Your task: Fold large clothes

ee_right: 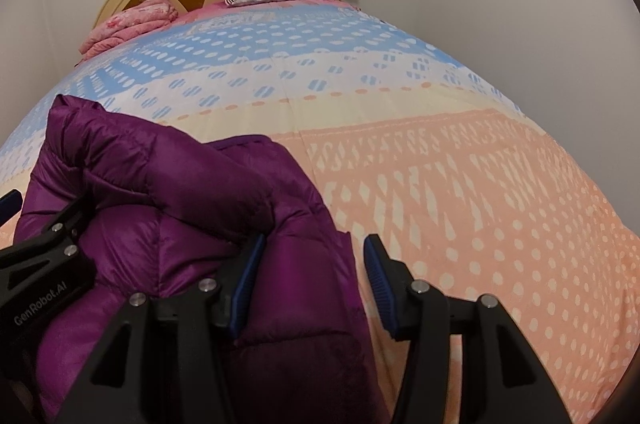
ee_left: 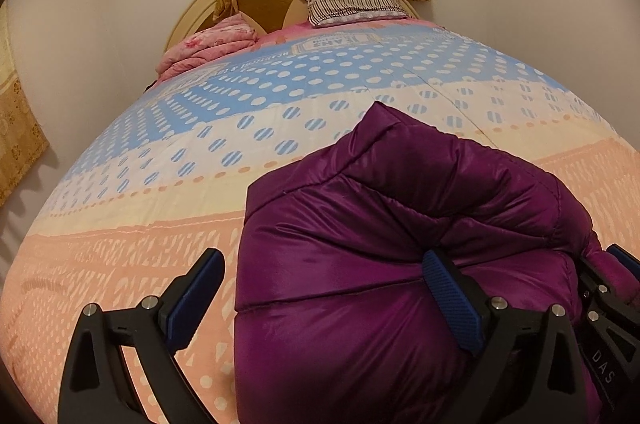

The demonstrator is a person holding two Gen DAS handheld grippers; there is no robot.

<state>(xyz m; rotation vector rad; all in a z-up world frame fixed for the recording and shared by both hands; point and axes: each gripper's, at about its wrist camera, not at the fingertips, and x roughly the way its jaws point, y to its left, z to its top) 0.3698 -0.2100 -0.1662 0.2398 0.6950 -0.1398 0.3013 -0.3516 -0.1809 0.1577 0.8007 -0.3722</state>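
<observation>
The bed (ee_left: 160, 224) stretches ahead under its dotted quilt, and on its near end sits the purple puffer jacket (ee_left: 360, 264), already bundled into a thick fold, so I judge only tidying is left. My left gripper (ee_left: 324, 298) stands wide, gripping nothing, while my right gripper (ee_right: 316, 282) straddles the jacket's edge, half-spread, not pinching it.

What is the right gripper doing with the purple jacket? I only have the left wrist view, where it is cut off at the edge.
Observer: The right gripper straddles the purple jacket's near edge. One pad is against the fabric and the other is just outside the edge. I cannot tell whether it pinches.
Operator: And what lies on the bed beyond that edge?
Observer: The right wrist view shows only the peach dotted bedspread there.
</observation>
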